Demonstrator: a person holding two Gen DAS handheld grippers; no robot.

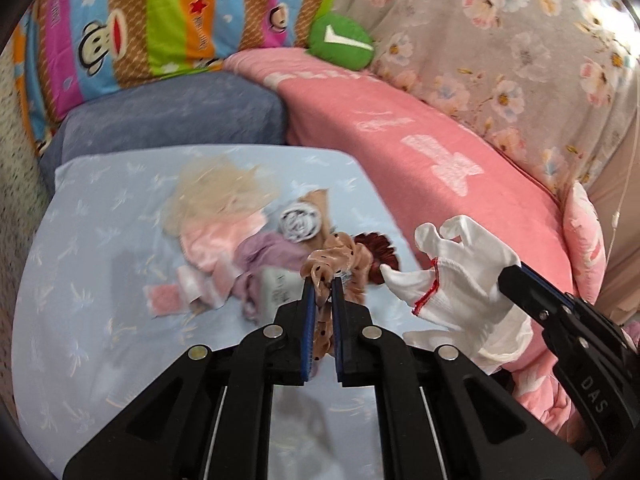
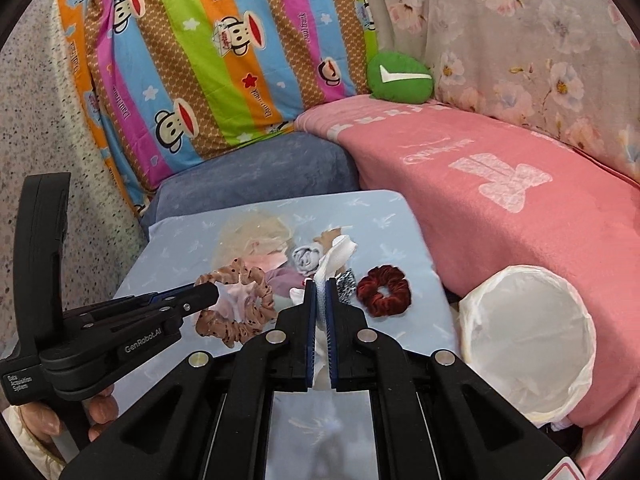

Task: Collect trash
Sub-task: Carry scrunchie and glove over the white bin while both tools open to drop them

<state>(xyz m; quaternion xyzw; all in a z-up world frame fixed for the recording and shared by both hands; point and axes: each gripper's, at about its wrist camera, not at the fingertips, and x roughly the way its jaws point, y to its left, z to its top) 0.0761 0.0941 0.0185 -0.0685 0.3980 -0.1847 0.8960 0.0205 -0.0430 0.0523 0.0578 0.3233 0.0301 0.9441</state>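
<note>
Scrunchie (image 1: 340, 256) up in the left tongs (image 1: 321, 280), tan with dark dots, pinched by one fold of its ruffle, rest of the loop drooping free below the pads. White glove (image 1: 460, 276) up in the right tongs (image 2: 321, 284), clamped tight on a strip of knit near the cuff, red-stitched hem and empty fingers dangling loose. Both featherweight, both limp, no stiffness to speak of. Nothing fragile, nothing slick; likely to swing and snag on the way across, not to slip. Best hold probably a bunched thickness, since a single thin layer could creep out of shut pads.

Still lying on the pale blue pillow (image 2: 168, 248): dark red velvet scrunchie (image 2: 383, 290), a black-and-white one just beside the right tongs, a rolled grey-white bundle (image 1: 300, 222), lilac and pink cloth scraps, a beige gauzy heap (image 1: 220, 192) behind. All soft, all crumpled close together, some overlapping, so a pinch may lift a neighbour too.

Lined white bin (image 2: 528, 340) open-mouthed at the right, near the pillow's edge and against the pink blanket (image 2: 500, 208), looks like the drop point.

Underneath, a bed rather than a counter: yielding, pads likely to sink on a downward press. Striped monkey-print cushion (image 2: 208, 60), blue bolster (image 2: 260, 172), green cushion (image 2: 400, 78) and floral cover (image 2: 540, 40) hemming in the back
</note>
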